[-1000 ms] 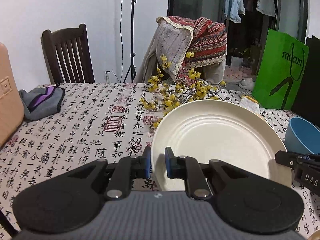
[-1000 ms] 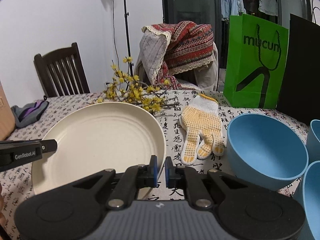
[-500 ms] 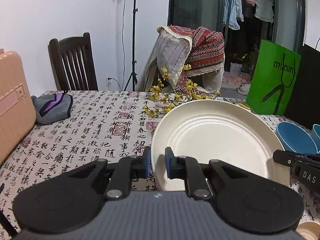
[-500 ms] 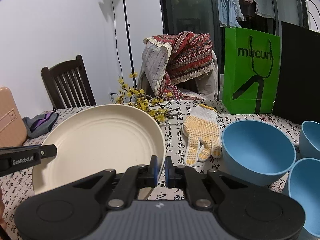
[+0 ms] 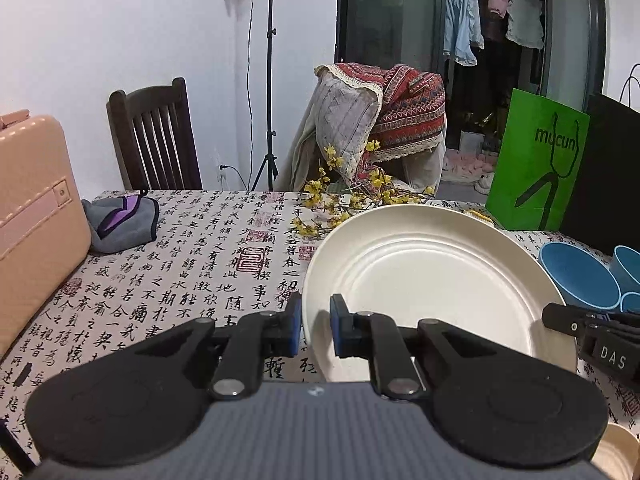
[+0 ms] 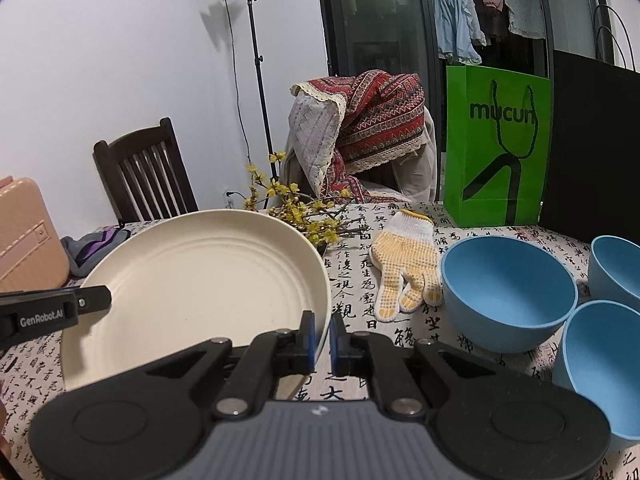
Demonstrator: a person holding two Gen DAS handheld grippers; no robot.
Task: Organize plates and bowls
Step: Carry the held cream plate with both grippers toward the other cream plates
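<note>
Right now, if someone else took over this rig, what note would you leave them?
Left gripper: shut on the near left rim of the cream plate.
Right gripper: shut on the same plate's right rim. The plate is tilted, held between both grippers above the tablecloth.
Three blue bowls sit separately on the right, not nested; a glove lies between plate and bowls.
A second cream dish edge shows at the lower right in the left wrist view.
Done: plate gripped. Left: set it down, gather the bowls.
</note>
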